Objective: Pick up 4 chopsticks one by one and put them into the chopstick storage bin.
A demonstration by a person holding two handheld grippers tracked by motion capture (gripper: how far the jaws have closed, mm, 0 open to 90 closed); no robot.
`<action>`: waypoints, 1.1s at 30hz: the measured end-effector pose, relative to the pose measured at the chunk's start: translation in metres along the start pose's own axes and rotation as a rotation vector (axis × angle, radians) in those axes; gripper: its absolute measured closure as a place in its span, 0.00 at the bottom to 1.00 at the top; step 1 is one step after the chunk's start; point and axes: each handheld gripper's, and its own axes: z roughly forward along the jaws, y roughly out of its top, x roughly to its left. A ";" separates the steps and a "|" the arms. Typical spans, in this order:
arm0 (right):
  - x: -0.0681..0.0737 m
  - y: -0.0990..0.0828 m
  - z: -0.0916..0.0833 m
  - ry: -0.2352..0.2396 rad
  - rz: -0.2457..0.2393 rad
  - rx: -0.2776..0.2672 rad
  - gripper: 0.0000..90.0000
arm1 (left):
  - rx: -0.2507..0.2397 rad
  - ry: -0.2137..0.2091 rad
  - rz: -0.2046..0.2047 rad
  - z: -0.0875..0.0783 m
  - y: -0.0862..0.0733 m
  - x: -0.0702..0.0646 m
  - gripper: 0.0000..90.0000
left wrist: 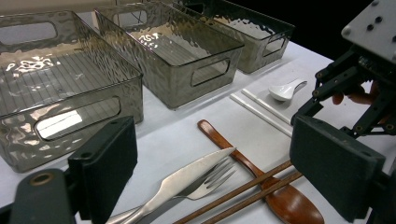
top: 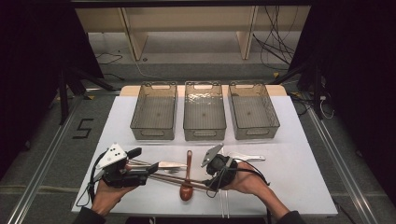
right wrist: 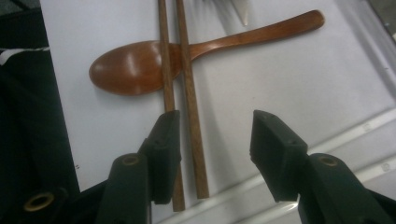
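Hovering low over the white surface point(top: 299, 177), the right claw point(right wrist: 212, 140) stood with its jaws apart and nothing clamped. The wooden chopsticks point(right wrist: 180, 79) lay side by side across the wooden spoon point(right wrist: 140, 65); one ran just inside the left jaw, the other passed under it. The left claw point(left wrist: 210, 186) sat open near the knife point(left wrist: 187, 179) and fork point(left wrist: 212, 179).

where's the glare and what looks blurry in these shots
Left gripper view: bright glare on the rippled floors of the smoky transparent plastic bins, and the near black jaws look soft. Right gripper view: the brown wooden spoon and wooden chopsticks are fairly sharp, with a dull sheen on the bowl. High view: evenly lit white table, dark surroundings.
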 end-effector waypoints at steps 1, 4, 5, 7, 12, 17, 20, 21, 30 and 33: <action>0.000 0.000 0.001 0.001 -0.012 0.003 0.62 | -0.001 0.001 -0.001 0.000 0.000 0.000 0.16; 0.000 0.001 0.004 0.007 -0.014 0.019 0.66 | -0.001 0.001 -0.002 0.000 0.000 0.000 0.16; 0.000 0.001 0.005 0.013 -0.024 0.025 0.67 | -0.001 0.001 -0.001 0.000 0.000 0.000 0.16; 0.000 0.001 0.007 0.012 -0.020 0.038 0.69 | -0.001 0.001 0.001 0.000 0.000 0.000 0.16; 0.000 0.000 0.012 0.018 -0.041 0.056 0.73 | -0.001 0.000 0.001 0.000 0.001 -0.001 0.16; 0.000 0.000 0.015 0.026 -0.038 0.070 0.77 | 0.001 0.001 0.000 0.000 0.000 -0.001 0.16; 0.000 0.001 0.018 0.026 -0.048 0.078 0.78 | 0.000 0.000 -0.001 0.000 0.000 0.000 0.16; 0.001 0.001 0.019 0.027 -0.046 0.076 0.79 | 0.000 -0.001 -0.001 0.000 0.000 0.000 0.16; 0.004 0.003 0.026 0.029 -0.098 0.084 0.93 | -0.001 0.000 -0.001 0.000 0.001 0.000 0.16; 0.004 0.003 0.026 0.027 -0.110 0.089 0.94 | -0.004 -0.001 -0.004 0.000 0.001 0.000 0.16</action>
